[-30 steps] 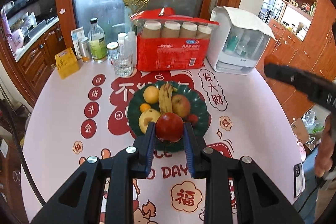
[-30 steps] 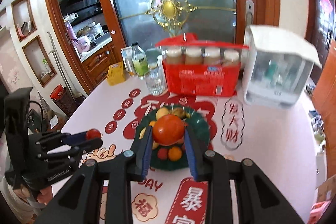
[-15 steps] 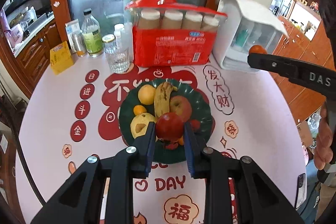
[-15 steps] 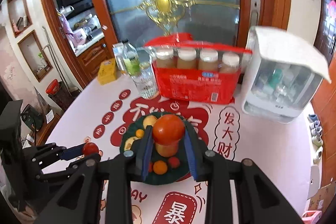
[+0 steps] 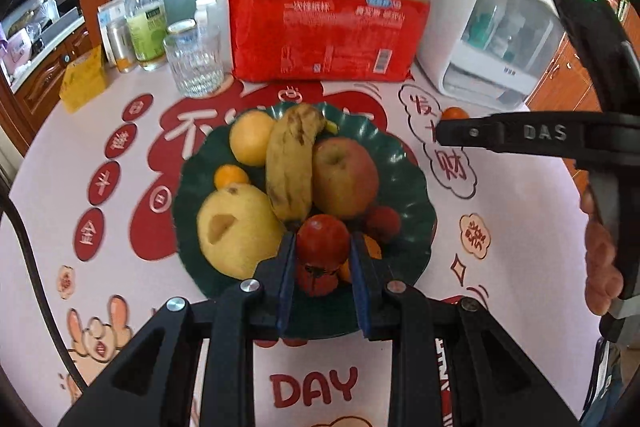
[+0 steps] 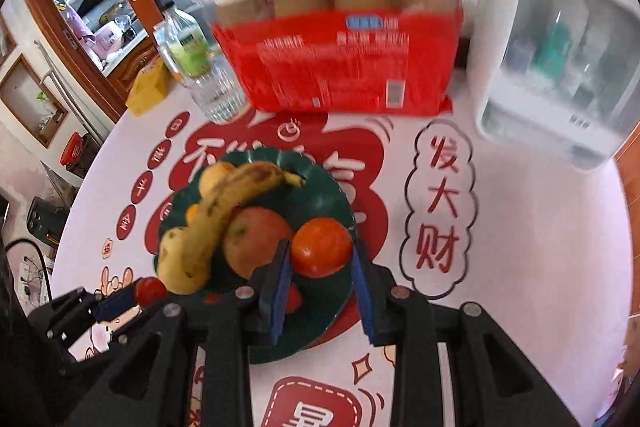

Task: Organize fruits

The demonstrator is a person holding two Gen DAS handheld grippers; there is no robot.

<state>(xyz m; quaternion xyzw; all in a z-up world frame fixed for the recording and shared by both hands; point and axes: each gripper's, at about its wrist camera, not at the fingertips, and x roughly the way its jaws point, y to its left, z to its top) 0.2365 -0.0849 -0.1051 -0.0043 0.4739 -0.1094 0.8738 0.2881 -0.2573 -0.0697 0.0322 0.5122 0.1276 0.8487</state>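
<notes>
A dark green plate (image 5: 408, 171) holds a banana (image 5: 292, 159), a reddish apple (image 5: 346, 175), a yellow pear (image 5: 236, 227), a round yellow fruit (image 5: 252, 135) and small orange and red fruits. My left gripper (image 5: 323, 243) is shut on a red round fruit (image 5: 323, 239), low over the plate's near edge. In the right wrist view my right gripper (image 6: 320, 251) is shut on an orange fruit (image 6: 322, 247) above the plate's (image 6: 320, 195) right side, beside the apple (image 6: 256, 243). The left gripper's red fruit (image 6: 150, 290) shows at lower left.
Behind the plate stand a red pack of paper cups (image 5: 328, 27), a drinking glass (image 5: 194, 61), a bottle (image 5: 146, 23), a yellow box (image 5: 84, 79) and a white cabinet-like appliance (image 5: 492, 23). A person's hand (image 5: 600, 259) grips the right tool. The tablecloth is pink with red prints.
Both grippers have come down and in toward the plate, which now fills much more of each view. Each keeps its fruit clamped.
</notes>
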